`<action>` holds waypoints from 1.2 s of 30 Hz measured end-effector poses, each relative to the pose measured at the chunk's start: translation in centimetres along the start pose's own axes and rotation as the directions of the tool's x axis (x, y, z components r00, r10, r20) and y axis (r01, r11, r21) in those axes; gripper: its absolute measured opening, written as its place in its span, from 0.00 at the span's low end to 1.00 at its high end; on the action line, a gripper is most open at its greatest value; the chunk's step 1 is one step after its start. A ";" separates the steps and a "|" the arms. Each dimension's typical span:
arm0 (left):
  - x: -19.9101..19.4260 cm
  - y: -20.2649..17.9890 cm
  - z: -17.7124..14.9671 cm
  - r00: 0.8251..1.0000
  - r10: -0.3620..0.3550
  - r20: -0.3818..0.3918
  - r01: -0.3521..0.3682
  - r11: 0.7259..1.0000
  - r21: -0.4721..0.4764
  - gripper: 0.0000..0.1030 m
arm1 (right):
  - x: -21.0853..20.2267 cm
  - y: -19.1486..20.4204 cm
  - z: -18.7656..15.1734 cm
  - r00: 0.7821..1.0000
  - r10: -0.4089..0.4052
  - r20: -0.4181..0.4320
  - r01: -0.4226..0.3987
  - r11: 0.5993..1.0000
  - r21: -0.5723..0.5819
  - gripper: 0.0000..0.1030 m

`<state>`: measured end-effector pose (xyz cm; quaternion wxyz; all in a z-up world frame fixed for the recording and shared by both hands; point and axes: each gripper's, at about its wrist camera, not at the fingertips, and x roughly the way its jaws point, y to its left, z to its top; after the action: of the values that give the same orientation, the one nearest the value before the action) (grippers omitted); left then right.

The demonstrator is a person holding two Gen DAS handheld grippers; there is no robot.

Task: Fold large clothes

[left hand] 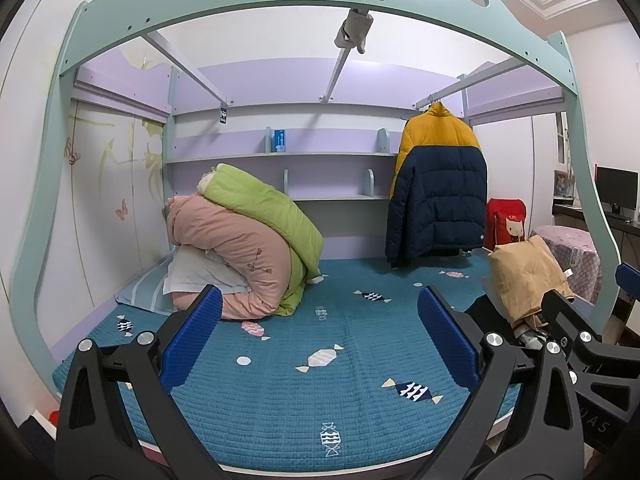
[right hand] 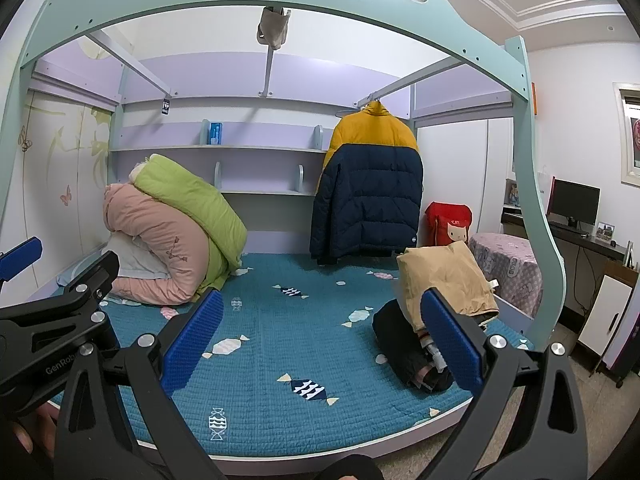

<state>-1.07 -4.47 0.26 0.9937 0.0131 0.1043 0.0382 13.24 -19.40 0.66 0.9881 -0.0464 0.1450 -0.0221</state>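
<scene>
A yellow and navy puffer jacket (left hand: 438,196) hangs on a hanger from the bed frame's rail at the back right; it also shows in the right wrist view (right hand: 370,196). My left gripper (left hand: 320,336) is open and empty, held above the front of the teal bed cover (left hand: 280,392). My right gripper (right hand: 320,336) is open and empty, held beside it to the right. A tan folded garment (right hand: 444,280) leans on a dark bundle of clothes (right hand: 404,344) at the bed's right edge.
Pink and green quilts (left hand: 248,240) are piled on a pillow at the back left. Shelves (left hand: 280,156) run along the back wall. A red bag (right hand: 448,224), a covered round table (right hand: 508,264) and a desk with a monitor (right hand: 576,204) stand to the right.
</scene>
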 end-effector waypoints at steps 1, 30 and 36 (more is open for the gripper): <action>0.0 0.0 0.0 1.000 0.000 0.000 0.000 1.000 0.000 0.95 | 0.0 0.0 0.0 1.000 0.000 0.000 0.000 1.000 0.000 0.93; 0.5 -0.2 -0.5 1.000 0.000 -0.008 0.000 1.000 -0.006 0.95 | 0.7 0.2 -0.6 1.000 0.006 -0.026 -0.006 1.000 0.001 0.93; 2.2 0.1 -1.6 0.999 -0.007 -0.036 0.006 1.000 -0.024 0.95 | 2.3 1.2 -1.0 0.999 0.001 -0.055 -0.002 1.000 -0.015 0.93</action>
<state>0.70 -4.20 -1.76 0.9919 0.0002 0.1217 0.0364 15.23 -18.39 -1.03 0.9834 -0.0528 0.1721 -0.0217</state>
